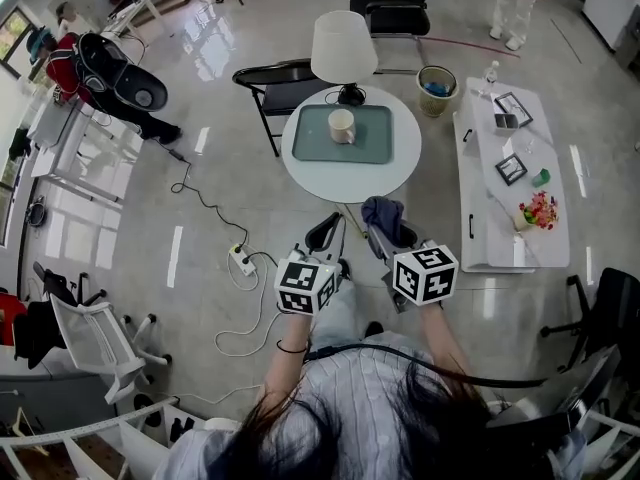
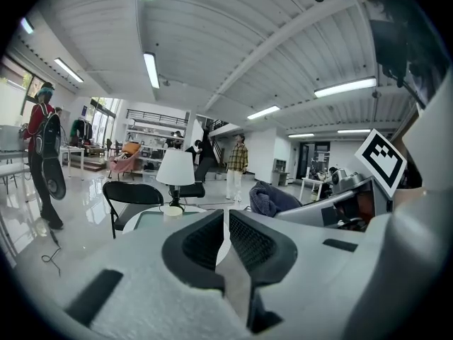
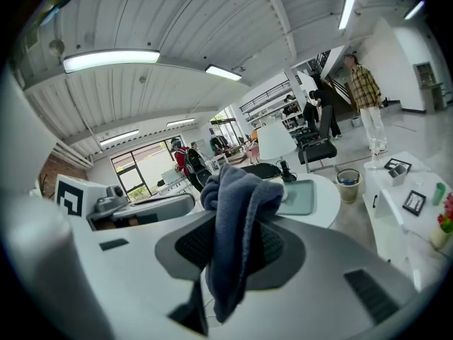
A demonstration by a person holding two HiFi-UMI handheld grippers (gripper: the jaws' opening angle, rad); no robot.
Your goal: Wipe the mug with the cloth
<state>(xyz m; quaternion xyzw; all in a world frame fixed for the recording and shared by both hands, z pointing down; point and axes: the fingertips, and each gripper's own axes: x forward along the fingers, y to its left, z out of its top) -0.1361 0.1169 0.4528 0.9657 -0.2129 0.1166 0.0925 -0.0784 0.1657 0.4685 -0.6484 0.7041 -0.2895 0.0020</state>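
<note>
Mug (image 1: 342, 125) on tray (image 1: 315, 148) — lamp (image 1: 343, 46) behind

Table (image 1: 400, 173) with tray (image 1: 312, 140), seemingly lamp (image 1: 343, 46)

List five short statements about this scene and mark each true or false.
1. The mug stands on the green tray. True.
2. The right gripper is empty. False: its fingers are shut on the cloth.
3. The left gripper has its fingers together with nothing between them. True.
4. The cloth is touching the mug. False: it hangs from the right gripper, short of the round table and apart from the mug.
5. The lamp stands on the floor. False: it stands on the round table, behind the tray.
</note>
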